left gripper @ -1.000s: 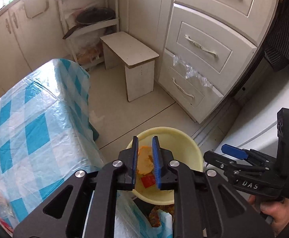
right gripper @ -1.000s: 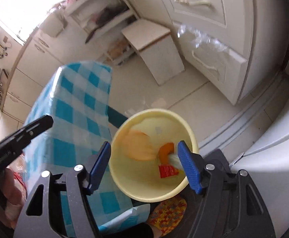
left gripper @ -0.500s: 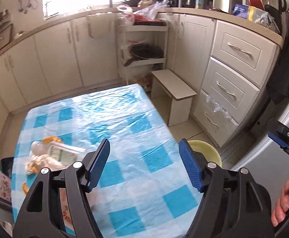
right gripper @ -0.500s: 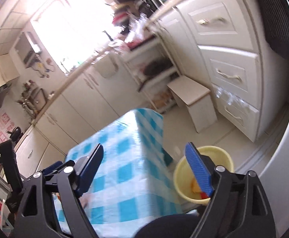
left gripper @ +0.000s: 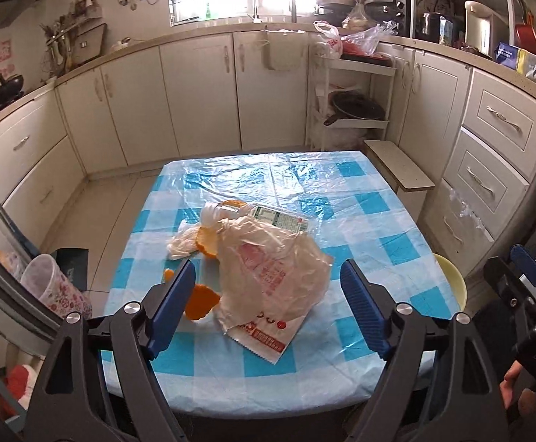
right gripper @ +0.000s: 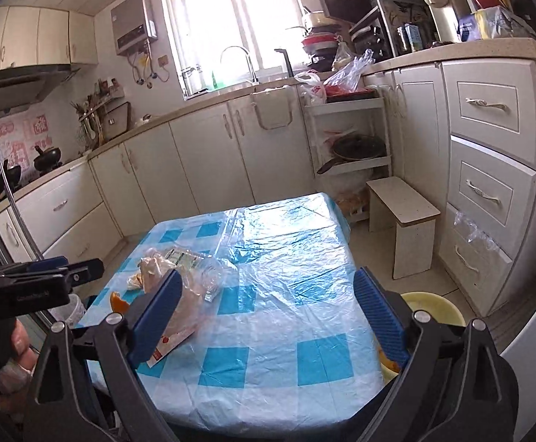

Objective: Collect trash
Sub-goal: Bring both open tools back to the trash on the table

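Trash pile (left gripper: pixel 253 258) on table (left gripper: pixel 360 221); bucket (left gripper: pixel 452 283) beside table.

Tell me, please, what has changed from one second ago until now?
Both claws swung up and away from the yellow bin to face the table. The left claw, nearly shut over the bin before, has just been opening and is empty, as is the right claw, which opened wider. The plastic bag and orange peels remain on the table.

two grippers (left gripper: pixel 268 309) (right gripper: pixel 268 316), one bucket (left gripper: pixel 452 280), one stool (left gripper: pixel 400 164)
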Available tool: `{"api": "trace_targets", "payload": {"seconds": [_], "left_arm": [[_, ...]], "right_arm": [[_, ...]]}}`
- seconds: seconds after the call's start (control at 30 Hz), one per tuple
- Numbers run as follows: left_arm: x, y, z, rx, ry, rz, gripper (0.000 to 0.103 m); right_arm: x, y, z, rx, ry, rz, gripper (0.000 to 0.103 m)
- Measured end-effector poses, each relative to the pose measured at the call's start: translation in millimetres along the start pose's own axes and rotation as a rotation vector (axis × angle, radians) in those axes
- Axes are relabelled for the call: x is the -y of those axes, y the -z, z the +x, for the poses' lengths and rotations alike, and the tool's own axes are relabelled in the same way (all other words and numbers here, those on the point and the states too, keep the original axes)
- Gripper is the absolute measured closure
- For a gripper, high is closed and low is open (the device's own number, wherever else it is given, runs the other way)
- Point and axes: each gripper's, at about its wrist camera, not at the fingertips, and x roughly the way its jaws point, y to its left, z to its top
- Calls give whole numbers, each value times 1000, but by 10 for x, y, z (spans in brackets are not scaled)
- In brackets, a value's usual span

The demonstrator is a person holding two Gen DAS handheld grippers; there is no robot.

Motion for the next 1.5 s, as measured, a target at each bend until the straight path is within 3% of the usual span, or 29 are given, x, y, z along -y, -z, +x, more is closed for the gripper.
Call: {"api": "trace_targets", "payload": {"seconds": [0.27,0.5,0.8,1.1,1.4,1.47,1.5], "left_arm": [[-327,136,-87,-9,21,-56,25],[-846,317,-71,-22,-16,-139,25],[-1263,471,263,-94,29,-219,24],[-1261,426,903,-162,67,-203,22],[-1105,335,1375,-195,-37,-185,22],[-1099,340,1425,-199,-37,-187,32],[-1102,343,1445,-203,-18,-190,45]], "right_arm": [[-201,99,11,-15,19,-93,12],[-272,142,25,-24,17,-117,11],[-397,195,103,-62,-15,-170,11],[-612,175,592,-183,-105,-167,11],[-966,94,1221,-227,-165,-251,11],[-992,106,1332,-237,-176,-250,11],[-997,116,1387,-239,-178,-246,11]]}}
